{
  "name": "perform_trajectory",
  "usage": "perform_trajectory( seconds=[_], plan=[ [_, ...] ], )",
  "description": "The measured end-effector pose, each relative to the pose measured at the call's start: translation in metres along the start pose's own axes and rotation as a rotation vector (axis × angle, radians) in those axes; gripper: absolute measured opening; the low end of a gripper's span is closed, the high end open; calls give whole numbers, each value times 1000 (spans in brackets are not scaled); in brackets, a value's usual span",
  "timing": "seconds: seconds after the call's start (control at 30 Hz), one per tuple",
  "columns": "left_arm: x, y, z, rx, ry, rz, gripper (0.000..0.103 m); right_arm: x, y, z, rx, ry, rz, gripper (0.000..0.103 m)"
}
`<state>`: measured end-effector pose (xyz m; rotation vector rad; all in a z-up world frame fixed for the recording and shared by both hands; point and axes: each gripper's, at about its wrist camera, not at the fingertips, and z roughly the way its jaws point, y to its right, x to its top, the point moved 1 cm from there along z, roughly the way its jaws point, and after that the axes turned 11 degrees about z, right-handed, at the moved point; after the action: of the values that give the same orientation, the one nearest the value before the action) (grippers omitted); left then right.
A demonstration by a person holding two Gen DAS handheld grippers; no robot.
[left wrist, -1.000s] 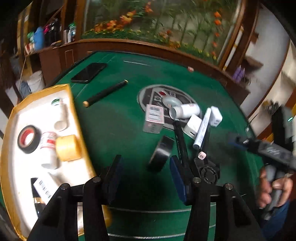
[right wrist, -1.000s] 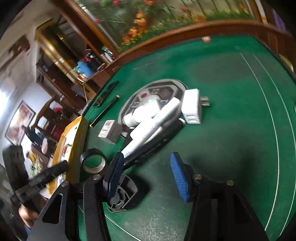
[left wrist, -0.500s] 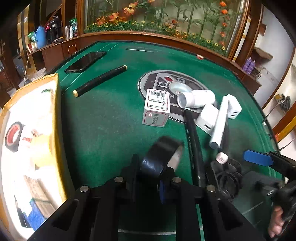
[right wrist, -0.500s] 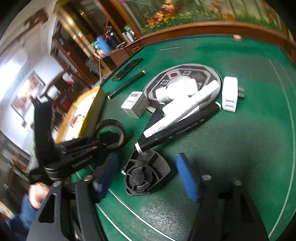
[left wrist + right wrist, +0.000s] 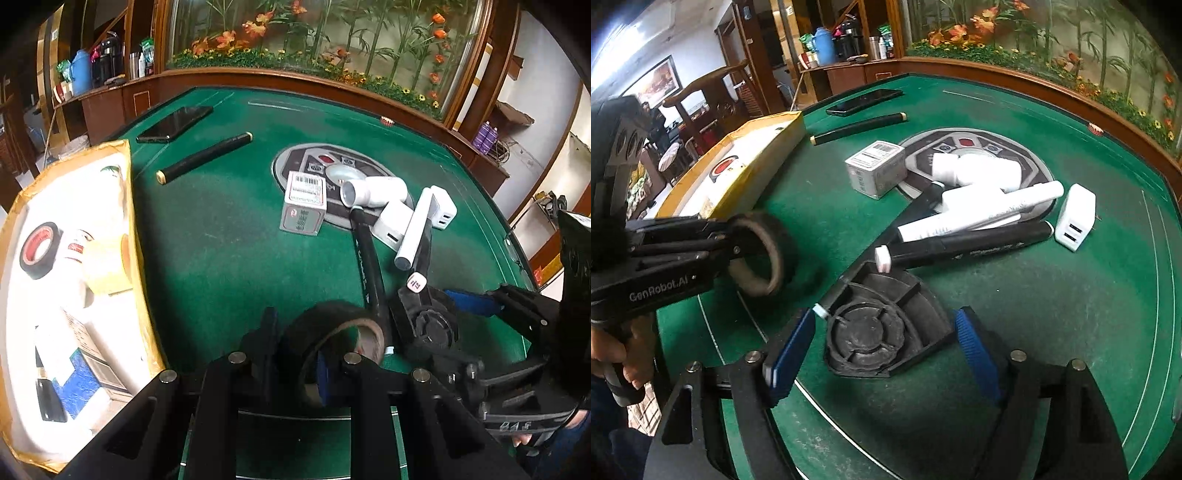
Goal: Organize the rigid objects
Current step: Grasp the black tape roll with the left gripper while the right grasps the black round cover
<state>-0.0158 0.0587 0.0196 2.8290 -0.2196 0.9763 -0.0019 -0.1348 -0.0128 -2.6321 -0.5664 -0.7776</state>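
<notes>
My left gripper [image 5: 295, 354] is shut on a black tape roll [image 5: 332, 332] and holds it just above the green table; it also shows in the right wrist view [image 5: 764, 254]. My right gripper [image 5: 882, 347] is open, its blue pads on either side of a black fan-shaped plastic part [image 5: 882, 325], which also shows in the left wrist view [image 5: 428, 325]. Beyond lie a grey box [image 5: 875, 170], white tubes [image 5: 979, 214], a black marker [image 5: 971, 243] and a white charger [image 5: 1075, 218]. The yellow-rimmed tray [image 5: 136, 258] at the left holds tape rolls and boxes.
A black stick with gold ends [image 5: 203, 157] and a phone [image 5: 173, 123] lie at the far left of the table. A round grey control panel [image 5: 332, 170] sits in the table's centre. A wooden rail [image 5: 295, 79] bounds the far edge.
My left gripper closed on the black tape roll and lifted it off the table. My right gripper moved forward so its open pads now flank the black fan-shaped part.
</notes>
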Motion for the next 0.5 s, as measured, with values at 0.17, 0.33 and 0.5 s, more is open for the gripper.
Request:
perform_trajectory(
  seconds=[0.17,0.33,0.5],
  plan=[
    [-5,8,3,-4,-16,26,18,2,1,-1,9,-10,17,67],
    [-5,9,-4,5,9,23,18,8,8,-14,52,34,63,67],
    [-3,7,-15,8,36,10,18,10,5,-22,123,51,83,67]
  ],
)
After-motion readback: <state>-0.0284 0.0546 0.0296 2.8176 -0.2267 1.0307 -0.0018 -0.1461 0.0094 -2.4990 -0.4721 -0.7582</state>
